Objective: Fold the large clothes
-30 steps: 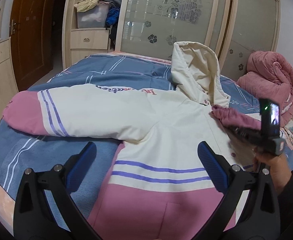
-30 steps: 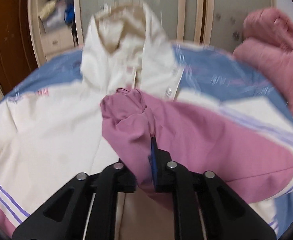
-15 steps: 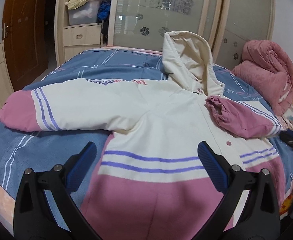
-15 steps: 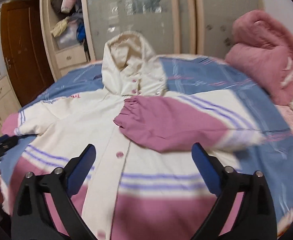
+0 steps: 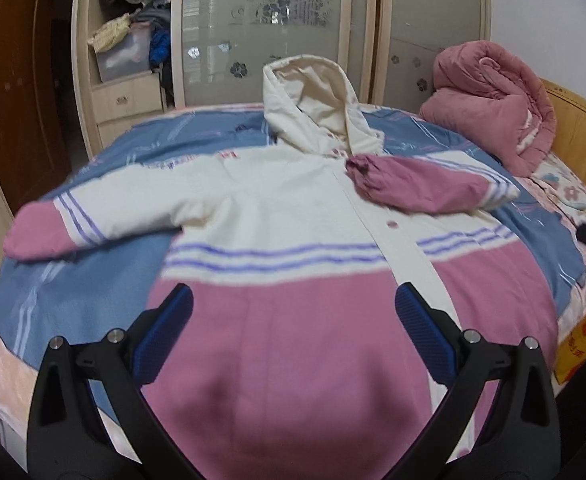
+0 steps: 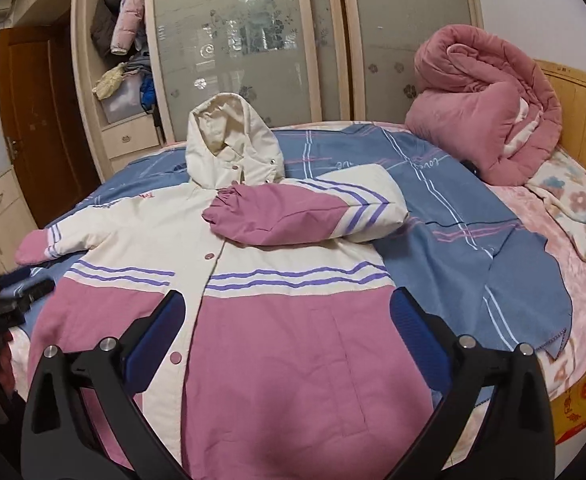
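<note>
Folding the sleeves is the step we judge ourselves to be in. The jacket point(image 6: 277, 320) lies front-up on the bed point(image 6: 453, 240), buttoned, with its hood point(image 6: 229, 140) toward the wardrobe point(image 6: 253, 40). One sleeve point(image 6: 293, 216) is already laid across the chest, its pink cuff resting just below the hood. The other sleeve point(image 5: 105, 212) is stretched out flat to the side over the blue cover, its pink cuff near the bed's edge.

Our left gripper point(image 5: 293, 332) hangs above the pink hem with its jaws spread wide and nothing between them; the blue pads point(image 5: 165, 336) touch no cloth that we can see. Our right gripper point(image 6: 289, 332) is likewise wide apart and empty, poised over the lower front of the jacket.

Next, we think, the left gripper must go out to the outstretched cuff, close on it, and carry it across the chest to lie by the first sleeve. That calls for a pinch of the cuff's thick padded edge alone, without catching the bed cover beneath. The left view is somewhat smeared, so we cannot say for sure how flat that sleeve lies. A rolled pink quilt point(image 6: 489, 112) sits well apart, by the headboard.
</note>
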